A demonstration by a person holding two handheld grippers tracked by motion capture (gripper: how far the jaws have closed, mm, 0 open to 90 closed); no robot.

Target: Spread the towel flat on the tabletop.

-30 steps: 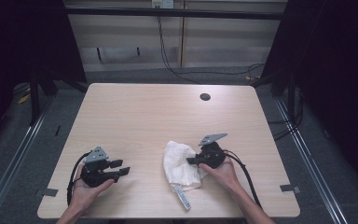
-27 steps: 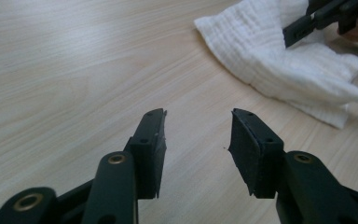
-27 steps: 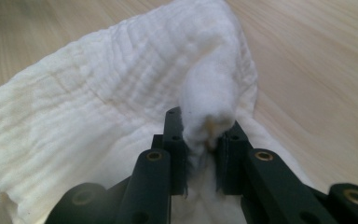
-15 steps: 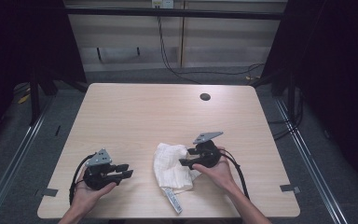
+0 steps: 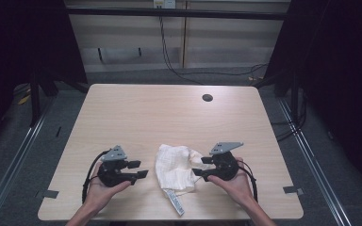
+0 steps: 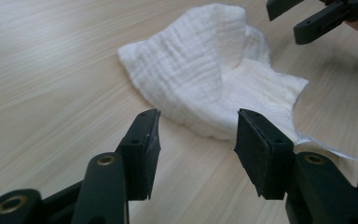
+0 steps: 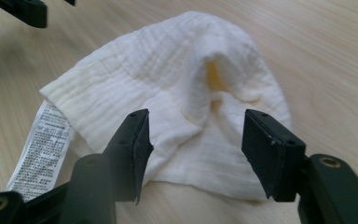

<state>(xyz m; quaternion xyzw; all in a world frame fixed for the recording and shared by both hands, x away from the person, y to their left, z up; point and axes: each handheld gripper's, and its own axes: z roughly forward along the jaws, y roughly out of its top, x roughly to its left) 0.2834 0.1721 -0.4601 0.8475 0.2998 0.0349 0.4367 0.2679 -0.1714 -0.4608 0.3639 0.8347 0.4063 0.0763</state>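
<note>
Fingers [image 6: 142, 149] of both grippers are wide apart, holding nothing.
Soft, light white cloth [image 5: 174, 167] bends easily; pinch its edge.

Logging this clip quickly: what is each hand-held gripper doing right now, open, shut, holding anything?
Left hand-held gripper: open, holding nothing, just short of the white cloth.
Right hand-held gripper: open, holding nothing, jaws either side of the cloth's near edge.
</note>
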